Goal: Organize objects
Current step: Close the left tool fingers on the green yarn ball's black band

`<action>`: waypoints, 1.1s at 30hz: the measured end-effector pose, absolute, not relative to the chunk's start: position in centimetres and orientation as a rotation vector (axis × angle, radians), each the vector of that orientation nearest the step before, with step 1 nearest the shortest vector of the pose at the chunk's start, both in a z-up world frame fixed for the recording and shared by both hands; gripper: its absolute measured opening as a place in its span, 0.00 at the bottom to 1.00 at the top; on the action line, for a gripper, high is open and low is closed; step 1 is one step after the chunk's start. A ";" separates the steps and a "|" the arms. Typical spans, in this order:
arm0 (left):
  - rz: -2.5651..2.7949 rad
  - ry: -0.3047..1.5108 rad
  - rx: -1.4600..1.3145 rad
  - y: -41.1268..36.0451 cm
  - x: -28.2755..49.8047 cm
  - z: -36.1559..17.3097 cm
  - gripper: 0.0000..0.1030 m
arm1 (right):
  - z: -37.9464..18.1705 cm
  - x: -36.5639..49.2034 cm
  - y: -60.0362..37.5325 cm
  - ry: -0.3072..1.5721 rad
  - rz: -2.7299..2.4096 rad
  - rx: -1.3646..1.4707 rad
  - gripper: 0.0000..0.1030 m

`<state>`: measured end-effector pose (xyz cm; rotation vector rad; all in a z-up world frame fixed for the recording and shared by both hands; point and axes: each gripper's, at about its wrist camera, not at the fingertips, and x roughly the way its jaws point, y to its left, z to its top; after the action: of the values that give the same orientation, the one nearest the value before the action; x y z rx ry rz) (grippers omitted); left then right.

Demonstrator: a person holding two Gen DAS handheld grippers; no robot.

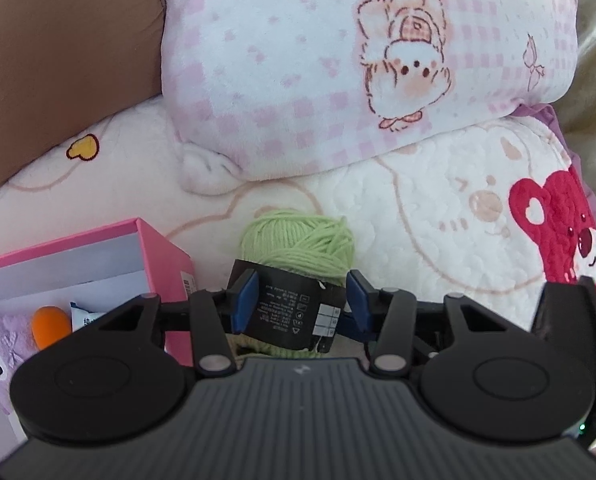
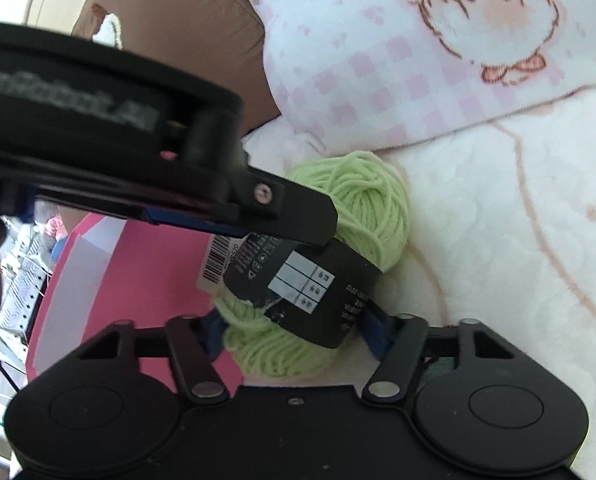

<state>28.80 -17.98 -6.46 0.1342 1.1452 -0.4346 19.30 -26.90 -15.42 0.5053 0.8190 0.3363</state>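
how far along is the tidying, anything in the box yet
Done: the open pink cardboard box already holds an orange item and a lilac plush. In hand: both the left gripper and right gripper clamp the green yarn skein. Left: putting it in the box.

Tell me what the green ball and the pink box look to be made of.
Light green ball of yarn: soft spun fibre, wool or acrylic, matte; separate wound strands show, with a black paper-like band around it. Open pink rectangular box: likely rigid cardboard, smooth and faintly glossy, with straight thin walls and a white lining.
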 end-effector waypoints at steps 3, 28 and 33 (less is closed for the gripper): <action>-0.438 1.152 0.115 -17.8 28.4 -6.5 0.45 | -14.7 18.2 -27.2 0.818 0.341 0.473 0.57; -0.645 1.252 -0.051 -21.8 19.8 -8.6 0.56 | -11.0 6.6 -31.4 0.997 0.266 0.255 0.64; -0.608 1.209 -0.104 -20.8 18.4 -10.3 0.71 | -11.4 5.0 -30.2 0.985 0.187 0.206 0.76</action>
<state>18.38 -20.76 -10.29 -0.1042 1.2087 -0.6078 5.05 -30.17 -11.44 0.2060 0.9848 0.1873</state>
